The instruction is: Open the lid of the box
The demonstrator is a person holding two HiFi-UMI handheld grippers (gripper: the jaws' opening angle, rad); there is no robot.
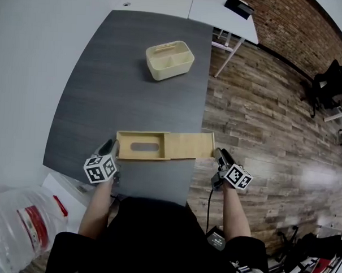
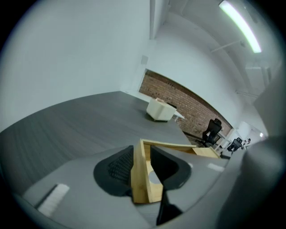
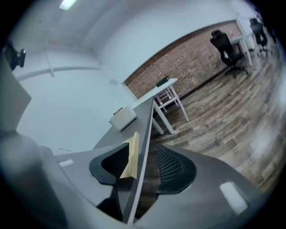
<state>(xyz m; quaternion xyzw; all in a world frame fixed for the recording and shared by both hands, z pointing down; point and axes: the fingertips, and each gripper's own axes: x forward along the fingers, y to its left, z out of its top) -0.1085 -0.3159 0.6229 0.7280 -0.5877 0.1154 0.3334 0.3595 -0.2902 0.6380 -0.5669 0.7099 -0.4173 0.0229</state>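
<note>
A light wooden box (image 1: 139, 146) with an oval slot lies near the front edge of the dark grey table (image 1: 128, 86). Its flat lid (image 1: 187, 145) is slid out to the right and overhangs the table's right edge. My left gripper (image 1: 112, 150) is at the box's left end. In the left gripper view the box's end wall (image 2: 142, 179) stands between the jaws of the left gripper (image 2: 143, 167), which is open. My right gripper (image 1: 218, 158) is at the lid's right end. The thin lid (image 3: 130, 159) sits by the left pad of the right gripper (image 3: 143, 165), with a wide gap to the other pad.
A cream divided bin (image 1: 169, 59) stands at the table's far side. A white table (image 1: 222, 11) adjoins the far right corner. Wood-plank floor (image 1: 256, 120) lies to the right, with office chairs (image 1: 329, 83) beyond. A clear plastic container (image 1: 20, 222) sits at my lower left.
</note>
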